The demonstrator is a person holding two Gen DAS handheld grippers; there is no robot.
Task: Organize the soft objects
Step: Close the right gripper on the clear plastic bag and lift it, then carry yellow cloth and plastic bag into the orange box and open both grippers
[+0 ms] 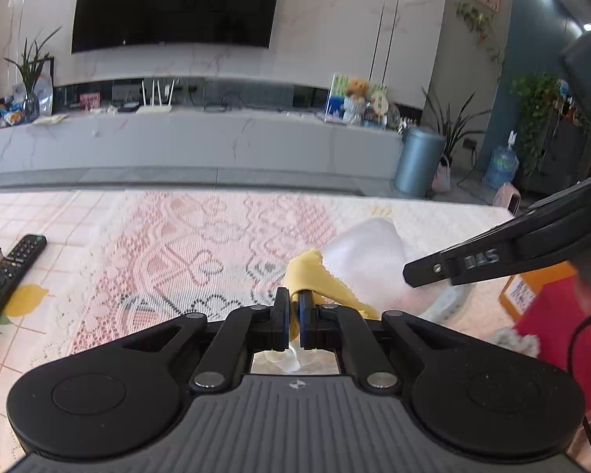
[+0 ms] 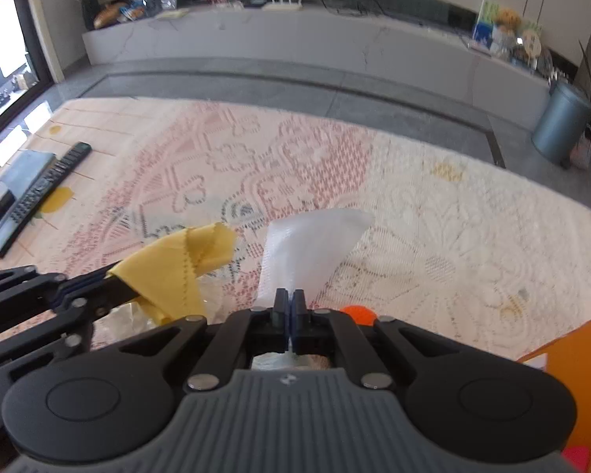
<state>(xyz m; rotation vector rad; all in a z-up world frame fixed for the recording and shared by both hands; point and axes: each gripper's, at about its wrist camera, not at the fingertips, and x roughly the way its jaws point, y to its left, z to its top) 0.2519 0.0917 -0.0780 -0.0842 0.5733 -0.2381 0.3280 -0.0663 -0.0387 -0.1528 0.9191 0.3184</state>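
Note:
A yellow cloth (image 1: 307, 272) with a zigzag edge hangs folded from my left gripper (image 1: 293, 303), whose pads are shut on it just above the lace tablecloth (image 1: 177, 252). In the right wrist view the same yellow cloth (image 2: 177, 268) drapes over the left gripper (image 2: 110, 280) at the lower left. My right gripper (image 2: 289, 303) is shut on the bottom edge of a white, translucent sheet (image 2: 311, 248) that stands up in front of it. The left wrist view shows that white sheet (image 1: 370, 252) just right of the yellow cloth, with the right gripper (image 1: 409, 274) reaching in from the right.
A black remote (image 2: 51, 181) and a flat dark box (image 2: 15, 181) lie at the table's left edge. An orange box (image 2: 571, 374) and a red item (image 1: 563, 327) sit at the near right. A small orange round thing (image 2: 358, 315) peeks out beside the right gripper.

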